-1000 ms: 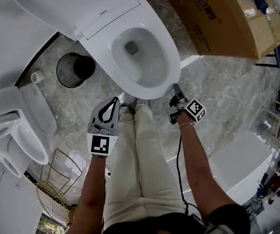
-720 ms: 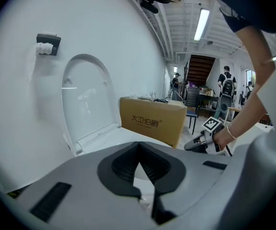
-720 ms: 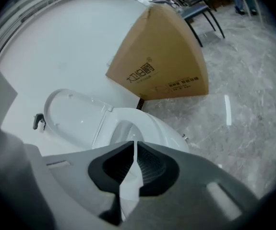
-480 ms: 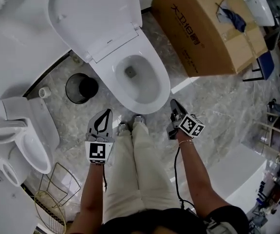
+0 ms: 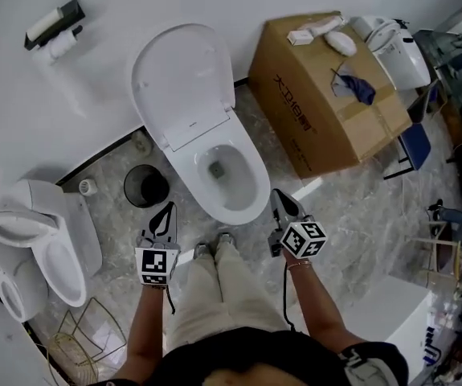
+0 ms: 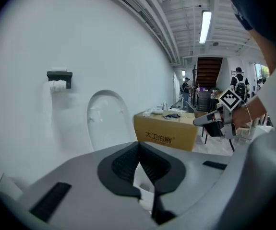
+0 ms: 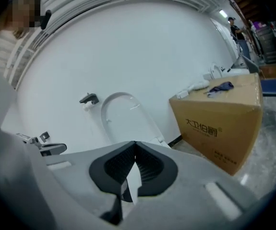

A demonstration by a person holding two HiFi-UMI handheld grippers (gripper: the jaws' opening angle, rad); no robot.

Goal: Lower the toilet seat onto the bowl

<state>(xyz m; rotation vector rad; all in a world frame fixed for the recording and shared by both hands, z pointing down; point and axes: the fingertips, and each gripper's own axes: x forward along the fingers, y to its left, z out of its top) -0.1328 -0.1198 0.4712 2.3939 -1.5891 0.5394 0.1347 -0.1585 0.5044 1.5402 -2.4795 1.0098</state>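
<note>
While the person stands facing the toilet bowl [image 5: 239, 214], shoes right at its front rim, the toilet seat [image 5: 184, 83] is up, standing behind the bowl and leaning back against the white wall, not yet lowered onto the bowl. Left gripper [image 5: 168, 207] hovers just off the bowl's front-left edge, tips aimed toward it, touching nothing. Its own view shows the jaws clenched tip to tip, with nothing caught between them and the raised seat showing pale beyond. Right gripper [image 5: 278, 195] sits just off the bowl's front-right edge, also clear of the porcelain. Its jaws are pressed together and empty too, and the seat rises beyond them in its view. To the left of the bowl, close by on the marbled floor, there's a black waste bin [image 5: 145, 186]. Farther out on that side stands a second toilet [image 5: 46, 240]. Right of the bowl sits a big cardboard box [image 5: 327, 103] with a blue cloth [image 5: 357, 88] on top. High on the wall, up and left of the bowl, is a paper holder [image 5: 54, 21].
</note>
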